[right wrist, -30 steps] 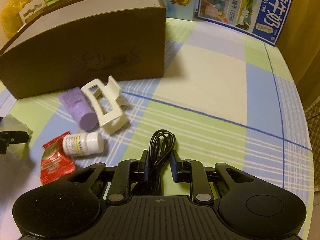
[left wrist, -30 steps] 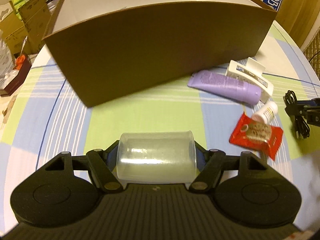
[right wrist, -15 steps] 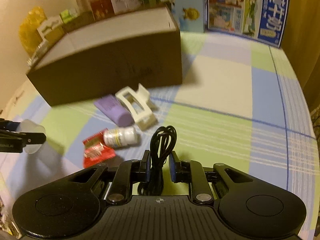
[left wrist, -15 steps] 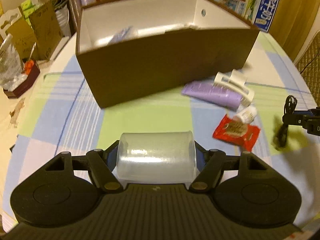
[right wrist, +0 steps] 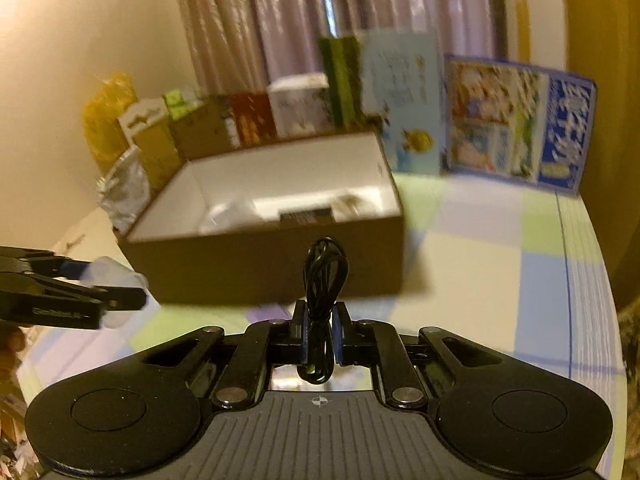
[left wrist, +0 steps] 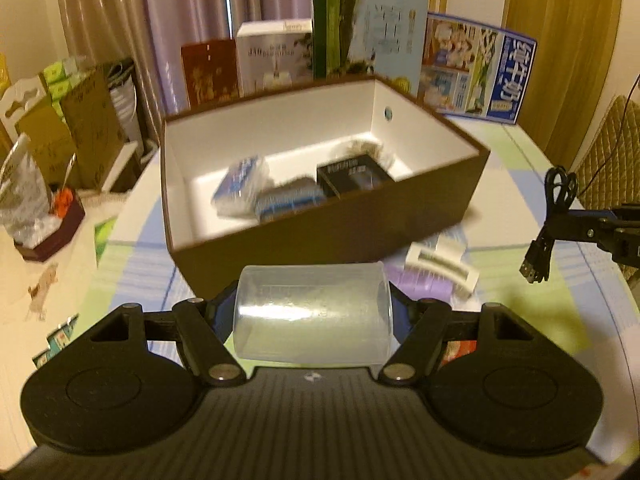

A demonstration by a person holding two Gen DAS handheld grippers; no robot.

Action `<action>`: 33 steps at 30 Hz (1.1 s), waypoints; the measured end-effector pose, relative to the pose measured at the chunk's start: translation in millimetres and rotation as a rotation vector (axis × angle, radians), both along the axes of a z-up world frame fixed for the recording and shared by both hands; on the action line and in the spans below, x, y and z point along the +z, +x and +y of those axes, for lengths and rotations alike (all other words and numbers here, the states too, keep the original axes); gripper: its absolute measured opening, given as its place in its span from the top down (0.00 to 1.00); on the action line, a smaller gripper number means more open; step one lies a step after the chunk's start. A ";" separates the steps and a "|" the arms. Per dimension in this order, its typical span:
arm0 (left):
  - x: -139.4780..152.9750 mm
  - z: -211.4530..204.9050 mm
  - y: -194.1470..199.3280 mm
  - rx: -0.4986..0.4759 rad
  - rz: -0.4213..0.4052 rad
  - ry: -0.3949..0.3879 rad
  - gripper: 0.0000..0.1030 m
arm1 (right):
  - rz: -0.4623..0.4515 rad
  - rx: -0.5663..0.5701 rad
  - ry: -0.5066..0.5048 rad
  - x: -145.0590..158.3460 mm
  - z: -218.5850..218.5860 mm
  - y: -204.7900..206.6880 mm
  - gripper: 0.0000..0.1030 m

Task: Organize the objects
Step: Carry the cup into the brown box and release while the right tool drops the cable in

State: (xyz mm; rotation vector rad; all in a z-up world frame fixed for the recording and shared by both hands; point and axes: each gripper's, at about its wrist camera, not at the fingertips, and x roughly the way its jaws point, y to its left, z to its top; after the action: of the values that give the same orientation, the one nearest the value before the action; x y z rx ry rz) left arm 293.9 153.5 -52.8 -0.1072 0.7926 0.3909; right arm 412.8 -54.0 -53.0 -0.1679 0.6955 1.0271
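My left gripper (left wrist: 312, 312) is shut on a clear plastic cup (left wrist: 312, 314) held sideways, raised above the table in front of the brown box (left wrist: 400, 232). The box, white inside, holds a dark carton (left wrist: 352, 174) and blue-and-white packets (left wrist: 244, 186). My right gripper (right wrist: 320, 324) is shut on a coiled black cable (right wrist: 325, 268), lifted in front of the box (right wrist: 280, 260). The right gripper with the cable (left wrist: 554, 216) shows at the right edge of the left wrist view. The left gripper with the cup (right wrist: 114, 284) shows at the left in the right wrist view.
A white hair clip (left wrist: 444, 266) and a purple tube (left wrist: 420, 288) lie on the checked cloth before the box, with a red packet (left wrist: 460, 350) partly hidden behind my finger. Upright cartons (left wrist: 476, 72) stand behind the box. Bags and cardboard crowd the left.
Both grippers have risen and tilted up with their loads, so the box's inside now shows. The cable has left the table. The clip, tube and red packet lie where they were.
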 end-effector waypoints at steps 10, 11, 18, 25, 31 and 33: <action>24.7 18.4 19.3 -0.007 -0.054 0.050 0.34 | -0.039 0.070 0.104 39.3 36.7 5.0 0.92; 27.4 21.6 22.4 -0.007 -0.058 0.058 0.34 | -0.040 0.076 0.112 42.0 40.9 7.2 0.92; 36.6 49.6 45.1 0.003 -0.063 0.074 0.33 | -0.033 0.118 0.142 51.6 83.4 21.4 0.92; 30.8 77.4 72.8 0.022 -0.043 0.065 0.33 | -0.019 0.114 0.127 43.5 122.7 43.6 0.92; 21.9 99.2 103.8 0.023 -0.030 0.054 0.33 | 0.003 0.090 0.094 27.4 155.0 74.6 0.92; 17.3 106.5 116.7 0.018 -0.021 0.053 0.33 | 0.007 0.087 0.083 21.7 166.2 85.0 0.92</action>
State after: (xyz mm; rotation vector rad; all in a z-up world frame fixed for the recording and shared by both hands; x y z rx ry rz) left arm 410.6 260.1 -35.5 -0.0692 0.7606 0.4271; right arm 497.7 112.3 -31.3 -0.1236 0.6556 1.1382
